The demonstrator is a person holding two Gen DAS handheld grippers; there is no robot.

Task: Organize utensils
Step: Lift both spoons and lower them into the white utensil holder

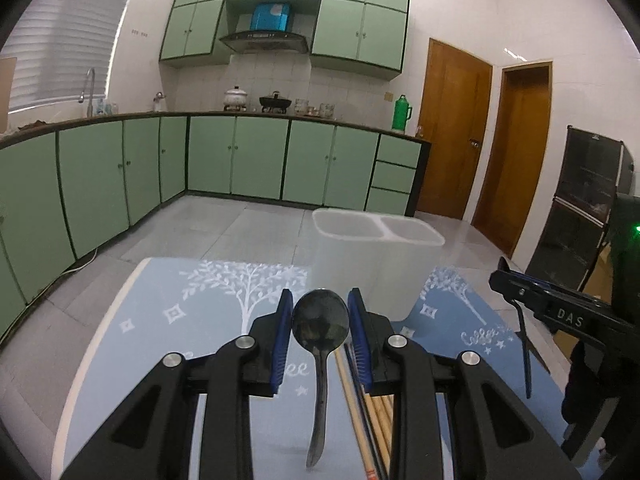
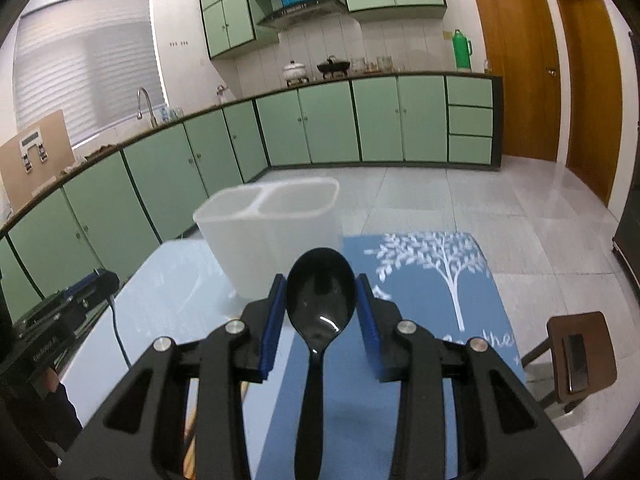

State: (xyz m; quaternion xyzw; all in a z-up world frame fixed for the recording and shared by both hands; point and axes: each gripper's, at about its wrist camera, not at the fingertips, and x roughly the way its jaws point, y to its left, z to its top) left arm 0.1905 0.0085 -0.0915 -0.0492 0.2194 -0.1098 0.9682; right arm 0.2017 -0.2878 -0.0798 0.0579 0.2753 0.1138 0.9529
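My left gripper (image 1: 320, 300) is shut on the bowl of a dark metal spoon (image 1: 320, 324), whose handle hangs down toward the camera. My right gripper (image 2: 321, 284) is shut on the bowl of a black plastic spoon (image 2: 320, 292), held above the table. A white translucent utensil holder (image 1: 376, 240) with two compartments stands on the table just beyond both grippers, also seen as the holder (image 2: 272, 216) in the right wrist view. Wooden chopsticks (image 1: 360, 408) lie on the blue placemat (image 1: 200, 312) under the left gripper. The right gripper (image 1: 560, 312) shows at the right edge of the left wrist view, its spoon hanging below.
The blue tree-patterned mat (image 2: 440, 280) covers the table. A brown stool (image 2: 580, 356) stands right of the table. Green kitchen cabinets (image 1: 240, 156), the tiled floor and wooden doors (image 1: 452, 128) lie beyond. The left gripper (image 2: 60, 320) appears at the left of the right wrist view.
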